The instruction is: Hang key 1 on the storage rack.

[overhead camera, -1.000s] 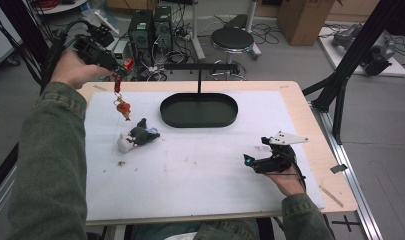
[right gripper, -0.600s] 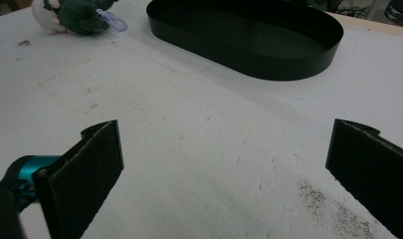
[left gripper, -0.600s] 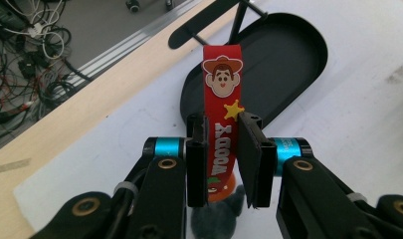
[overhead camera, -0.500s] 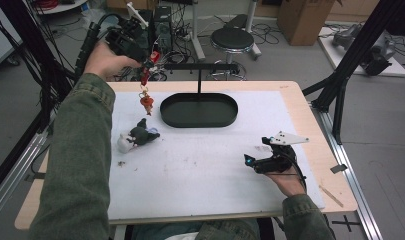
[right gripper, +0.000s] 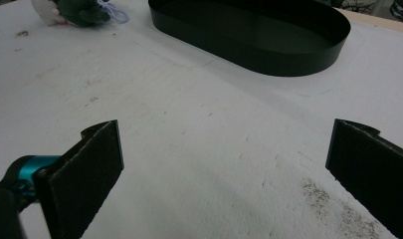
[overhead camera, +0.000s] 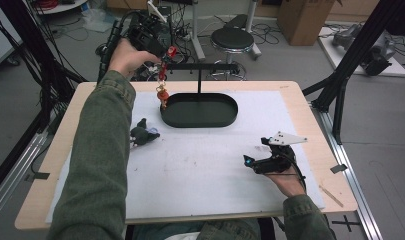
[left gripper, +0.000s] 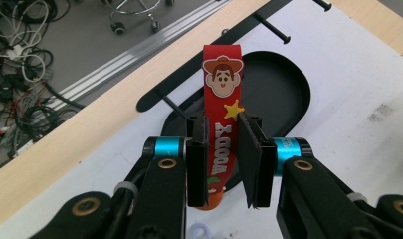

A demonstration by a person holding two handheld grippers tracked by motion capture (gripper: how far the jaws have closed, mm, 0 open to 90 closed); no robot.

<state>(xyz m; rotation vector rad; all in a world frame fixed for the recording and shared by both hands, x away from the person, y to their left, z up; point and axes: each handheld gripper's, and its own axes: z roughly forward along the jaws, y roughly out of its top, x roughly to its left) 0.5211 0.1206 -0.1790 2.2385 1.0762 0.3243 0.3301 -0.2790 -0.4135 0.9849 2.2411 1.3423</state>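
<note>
The left gripper (overhead camera: pixel 166 54) is raised over the far edge of the tabletop (overhead camera: pixel 310 125), left of centre, and its jaws are clamped on a red strap (left gripper: pixel 222 119) printed with a cowboy face and a yellow star. In the high view the strap (overhead camera: pixel 163 85) hangs straight down with a small figure at its lower end, level with the far left rim of the black oval tray (overhead camera: pixel 200 111). A black rack (overhead camera: pixel 200 66) with short pegs rises on a post behind the tray, its bar just beside the strap's upper part.

The right gripper (overhead camera: pixel 254 161) rests on the white mat (overhead camera: pixel 200 170) near the right edge, jaws spread wide with nothing between them; bare mat lies ahead of it up to the tray (right gripper: pixel 249 37).

A dark green soft toy (overhead camera: pixel 142 134) lies left of the tray, well apart from both grippers. The near half of the mat is open.
</note>
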